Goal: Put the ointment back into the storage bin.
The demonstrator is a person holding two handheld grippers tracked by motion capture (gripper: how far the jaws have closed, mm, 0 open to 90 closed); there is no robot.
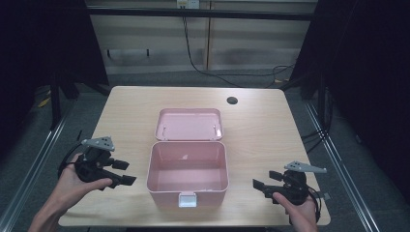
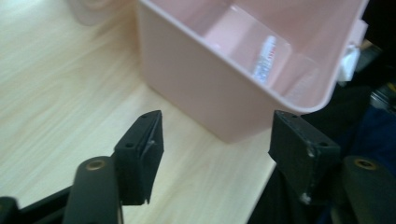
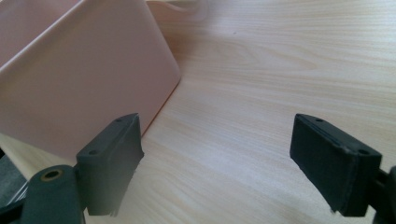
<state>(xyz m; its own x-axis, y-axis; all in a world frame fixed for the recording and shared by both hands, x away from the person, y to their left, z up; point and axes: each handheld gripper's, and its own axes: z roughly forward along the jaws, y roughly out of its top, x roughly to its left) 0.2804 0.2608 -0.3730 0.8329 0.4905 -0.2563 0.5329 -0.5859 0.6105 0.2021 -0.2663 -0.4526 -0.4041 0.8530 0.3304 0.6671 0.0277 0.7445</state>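
On the wooden table (image 1: 125,108), open pink box (image 1: 187,174): light, stiff, slippery; gripped by side walls, both grippers' jaws apart.

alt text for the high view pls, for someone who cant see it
An open pink box sits mid-table, its lid folded back flat behind it and a white latch on its near wall. A person's hands hold an open claw on each side, left claw and right claw, both pointing at the box without touching it.
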